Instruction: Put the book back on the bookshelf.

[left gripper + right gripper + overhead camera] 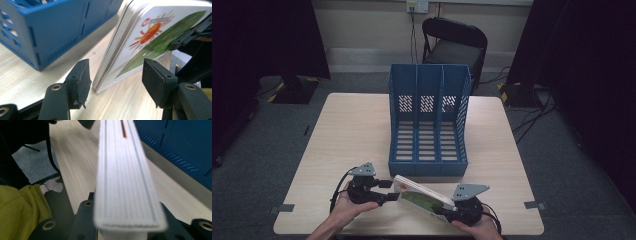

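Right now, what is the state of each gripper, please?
Left gripper: open, fingers on both sides of the book corner, not pressing it.
Right gripper: closed on the book.

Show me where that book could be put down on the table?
Bare table lies left of the blue file rack, and a narrower strip on its right. The near edge is crowded: both grippers and the book sit just before the rack. Its three slots look empty.
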`<act>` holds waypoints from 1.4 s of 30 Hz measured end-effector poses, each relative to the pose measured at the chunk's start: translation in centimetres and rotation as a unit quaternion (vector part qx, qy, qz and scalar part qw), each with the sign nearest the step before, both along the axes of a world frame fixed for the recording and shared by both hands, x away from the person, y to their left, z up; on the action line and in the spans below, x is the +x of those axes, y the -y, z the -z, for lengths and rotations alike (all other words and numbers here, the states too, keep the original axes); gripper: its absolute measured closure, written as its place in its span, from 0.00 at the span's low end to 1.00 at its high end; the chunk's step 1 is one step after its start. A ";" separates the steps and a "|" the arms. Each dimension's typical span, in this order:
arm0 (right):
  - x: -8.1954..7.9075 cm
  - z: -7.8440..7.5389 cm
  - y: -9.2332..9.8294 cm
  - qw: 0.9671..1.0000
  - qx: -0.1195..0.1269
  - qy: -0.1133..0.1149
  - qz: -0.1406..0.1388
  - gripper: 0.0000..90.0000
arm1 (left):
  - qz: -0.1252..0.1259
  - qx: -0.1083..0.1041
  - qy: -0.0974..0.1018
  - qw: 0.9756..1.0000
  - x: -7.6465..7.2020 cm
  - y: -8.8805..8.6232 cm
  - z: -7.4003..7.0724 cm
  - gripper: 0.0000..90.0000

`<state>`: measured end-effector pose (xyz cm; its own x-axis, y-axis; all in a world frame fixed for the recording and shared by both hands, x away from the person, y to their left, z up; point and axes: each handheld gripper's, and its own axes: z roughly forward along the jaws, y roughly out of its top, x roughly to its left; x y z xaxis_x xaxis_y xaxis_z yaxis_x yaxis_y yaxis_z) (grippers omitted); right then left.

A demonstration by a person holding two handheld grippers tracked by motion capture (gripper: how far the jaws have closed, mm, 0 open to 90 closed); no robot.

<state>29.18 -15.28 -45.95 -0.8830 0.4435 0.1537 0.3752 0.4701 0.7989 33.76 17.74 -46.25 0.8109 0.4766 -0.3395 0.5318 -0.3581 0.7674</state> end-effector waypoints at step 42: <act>0.1 0.6 -0.9 0.999 0.022 -0.002 0.033 0.85 | -0.098 0.064 -0.035 0.993 1.6 -2.4 1.0 0.31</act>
